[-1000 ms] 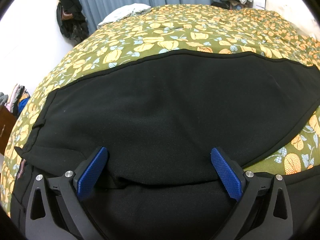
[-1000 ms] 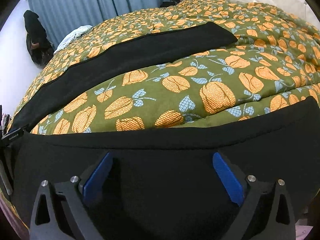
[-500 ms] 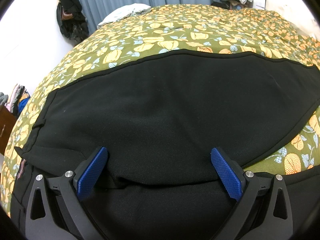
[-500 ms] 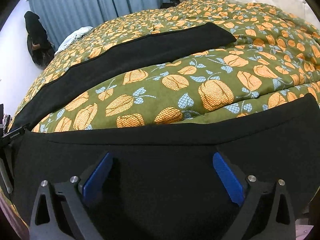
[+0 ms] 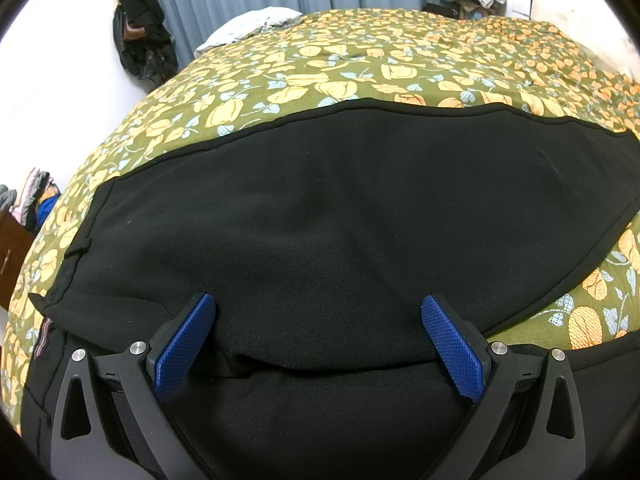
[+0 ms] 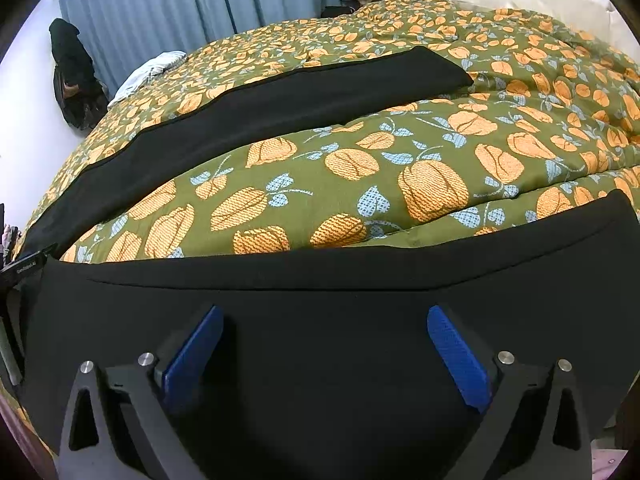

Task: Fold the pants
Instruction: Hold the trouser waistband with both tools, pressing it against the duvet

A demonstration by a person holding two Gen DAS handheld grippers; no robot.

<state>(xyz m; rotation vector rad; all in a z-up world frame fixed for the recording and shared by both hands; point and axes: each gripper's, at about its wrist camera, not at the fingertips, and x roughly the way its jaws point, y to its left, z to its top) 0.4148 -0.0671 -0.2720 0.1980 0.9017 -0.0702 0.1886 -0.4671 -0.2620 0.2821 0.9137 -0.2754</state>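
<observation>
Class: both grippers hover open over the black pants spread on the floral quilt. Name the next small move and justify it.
Probably lower the right gripper and shut it on the near leg of the black fleece pants. Its jaws stand wide apart over flat cloth, the far leg lies separate, and the olive floral quilt shows between them.

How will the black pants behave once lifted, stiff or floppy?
Probably floppy: the black pants drape over the quilt and follow its contours. The fabric looks matte and thick, so likely grippy, not slippery. The far leg would likely trail.
</observation>
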